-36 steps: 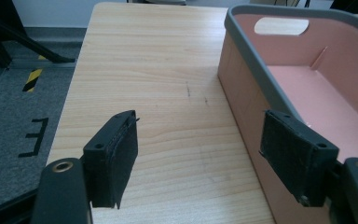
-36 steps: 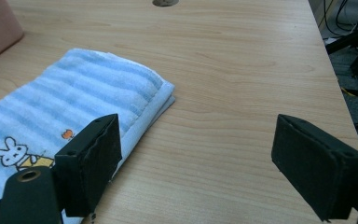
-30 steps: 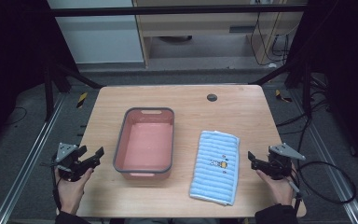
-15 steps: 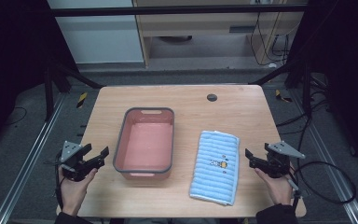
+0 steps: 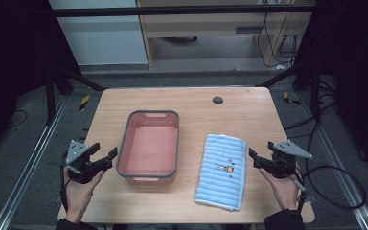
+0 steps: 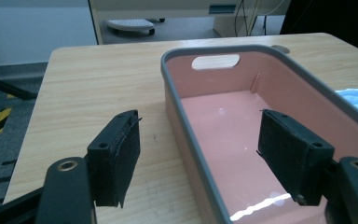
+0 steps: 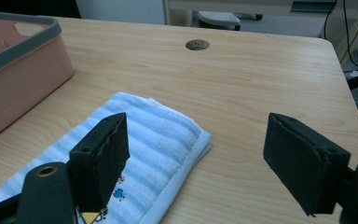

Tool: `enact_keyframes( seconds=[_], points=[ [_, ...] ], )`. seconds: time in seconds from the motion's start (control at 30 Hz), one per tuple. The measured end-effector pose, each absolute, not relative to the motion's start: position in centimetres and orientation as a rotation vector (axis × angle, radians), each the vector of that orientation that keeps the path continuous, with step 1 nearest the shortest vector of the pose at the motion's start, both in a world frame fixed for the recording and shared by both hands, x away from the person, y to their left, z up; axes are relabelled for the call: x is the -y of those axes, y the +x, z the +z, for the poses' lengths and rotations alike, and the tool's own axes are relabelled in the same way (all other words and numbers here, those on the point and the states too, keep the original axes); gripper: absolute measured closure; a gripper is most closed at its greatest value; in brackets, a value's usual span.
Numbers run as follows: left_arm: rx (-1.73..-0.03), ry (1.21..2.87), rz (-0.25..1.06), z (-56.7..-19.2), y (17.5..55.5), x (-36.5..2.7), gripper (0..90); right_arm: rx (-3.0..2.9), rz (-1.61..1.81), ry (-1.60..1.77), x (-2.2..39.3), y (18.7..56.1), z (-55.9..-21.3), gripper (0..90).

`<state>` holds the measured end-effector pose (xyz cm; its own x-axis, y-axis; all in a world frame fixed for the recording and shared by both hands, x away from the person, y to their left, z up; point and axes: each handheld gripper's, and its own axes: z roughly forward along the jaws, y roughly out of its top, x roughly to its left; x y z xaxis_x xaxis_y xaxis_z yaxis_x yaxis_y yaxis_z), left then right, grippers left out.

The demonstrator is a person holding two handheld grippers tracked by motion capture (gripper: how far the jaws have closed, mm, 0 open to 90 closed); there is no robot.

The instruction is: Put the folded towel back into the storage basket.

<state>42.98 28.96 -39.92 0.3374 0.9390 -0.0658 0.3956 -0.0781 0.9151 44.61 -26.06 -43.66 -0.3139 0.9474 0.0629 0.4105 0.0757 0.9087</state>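
- Pale wood table [image 5: 191,108], round hole [image 5: 217,100] near far edge.
- Pink basin [image 5: 150,146] with grey rim, left of centre, long side running away from the person; inside bare and glossy, handle slot [image 6: 215,61] cut in far wall.
- Blue striped towel [image 5: 221,169], folded flat, right of basin and apart from it, slightly tilted; small cartoon print [image 5: 224,168] near middle.
- Left gripper [image 5: 106,156] held in left hand [image 5: 79,191] at table's left front, just beside basin's near left corner, not touching it. Jaws wide apart, nothing between pads; in left gripper view, basin's left wall runs up between the two jaws.
- Right gripper [image 5: 255,158] held in right hand [image 5: 281,188] at table's right front, just off towel's right edge, pointing toward it. Jaws have just been closing slightly but stand wide apart, nothing gripped; in right gripper view, left jaw over towel's near part, right jaw over bare wood.
- Towel lying flat on table, untouched.
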Motion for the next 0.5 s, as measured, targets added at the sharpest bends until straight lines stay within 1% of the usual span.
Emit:
enact_keyframes(
  seconds=[0.13, 0.5],
  points=[
    [-1.191, 1.670, 0.735, -39.5, 42.9, -28.4, 28.7, -1.800, 1.205, 1.343, 26.0, 44.9, -43.2, 23.2],
    [-1.116, 1.679, 0.714, -37.8, 43.0, -25.8, 30.9, -1.796, 1.216, 1.357, 26.5, 45.6, -41.6, 28.7]
  ],
)
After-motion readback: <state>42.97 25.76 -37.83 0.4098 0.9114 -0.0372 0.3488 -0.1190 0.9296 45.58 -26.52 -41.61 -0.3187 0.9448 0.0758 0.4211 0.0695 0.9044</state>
